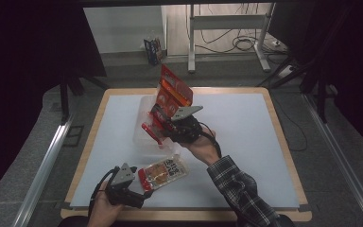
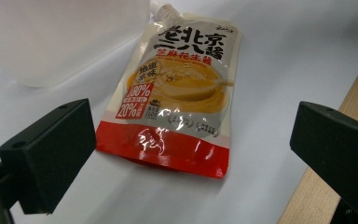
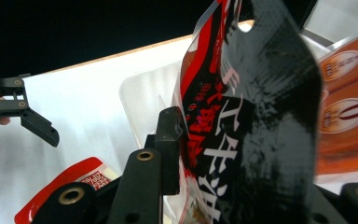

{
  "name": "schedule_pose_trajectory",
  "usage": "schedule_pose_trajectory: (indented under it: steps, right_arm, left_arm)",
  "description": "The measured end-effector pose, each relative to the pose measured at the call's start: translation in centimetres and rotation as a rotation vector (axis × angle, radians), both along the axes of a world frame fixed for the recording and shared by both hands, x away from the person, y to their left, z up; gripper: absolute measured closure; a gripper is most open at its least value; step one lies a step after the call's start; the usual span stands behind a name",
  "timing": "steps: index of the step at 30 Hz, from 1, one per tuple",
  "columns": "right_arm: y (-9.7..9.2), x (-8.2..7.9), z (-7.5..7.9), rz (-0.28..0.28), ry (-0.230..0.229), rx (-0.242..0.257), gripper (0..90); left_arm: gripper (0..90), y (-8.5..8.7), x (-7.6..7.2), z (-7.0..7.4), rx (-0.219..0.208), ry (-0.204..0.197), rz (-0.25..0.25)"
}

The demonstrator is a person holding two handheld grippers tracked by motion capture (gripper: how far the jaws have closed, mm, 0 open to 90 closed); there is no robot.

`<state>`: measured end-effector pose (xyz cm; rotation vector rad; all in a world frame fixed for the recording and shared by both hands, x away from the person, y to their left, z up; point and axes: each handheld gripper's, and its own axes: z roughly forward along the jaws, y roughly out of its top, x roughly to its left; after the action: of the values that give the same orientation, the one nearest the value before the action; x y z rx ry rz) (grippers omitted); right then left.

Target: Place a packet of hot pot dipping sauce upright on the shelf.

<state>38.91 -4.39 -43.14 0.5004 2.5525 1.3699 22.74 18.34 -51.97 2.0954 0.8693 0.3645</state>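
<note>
Your right tongs (image 1: pixel 163 122) pinch the red packet (image 1: pixel 172 92) upright over the clear tub (image 1: pixel 142 137) for stowing; left tongs (image 1: pixel 139 187) spread toward the sauce pouch (image 1: pixel 164 171).

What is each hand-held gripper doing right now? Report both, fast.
Left hand-held gripper: open, empty, jaws on either side of the sauce pouch lying on the table.
Right hand-held gripper: shut on the red and black packet, held up over the clear tray.

Left gripper (image 1: pixel 139 189) jaws gape wide; right gripper (image 1: pixel 158 124) jaws clamped.
</note>
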Motion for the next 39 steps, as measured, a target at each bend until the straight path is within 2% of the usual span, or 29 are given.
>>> schedule_pose_trajectory:
  steps: [11,15,23,25,29,33,39]
  right_arm:
    - [1.0,0.4,-1.4,0.017,0.027,-0.026,70.8]
    - [1.2,0.4,-1.6,0.039,0.047,-0.023,69.6]
    - [1.8,0.2,-2.2,0.063,0.056,-0.061,65.1]
    - [2.0,0.2,-2.4,0.066,0.055,-0.07,62.4]
    - [1.9,0.3,-2.2,0.06,0.06,-0.036,56.1]
    - [1.8,0.4,-2.0,0.055,0.057,-0.056,50.4]
    - [1.3,0.1,-1.9,0.045,0.058,-0.069,36.6]
  left_arm:
    - [0.3,0.0,0.0,0.0,0.005,0.003,0.001]
    - [0.2,0.0,0.0,0.0,0.004,0.003,0.0]
    - [0.3,0.0,0.0,0.0,0.005,0.004,0.001]
    - [0.3,0.0,0.0,0.0,0.003,0.004,0.003]
    - [0.3,0.0,0.0,-0.1,0.009,0.007,0.003]
    - [0.3,0.0,0.0,-0.1,0.011,0.008,0.0]
    - [0.5,-0.1,0.0,-0.1,0.019,0.014,-0.006]
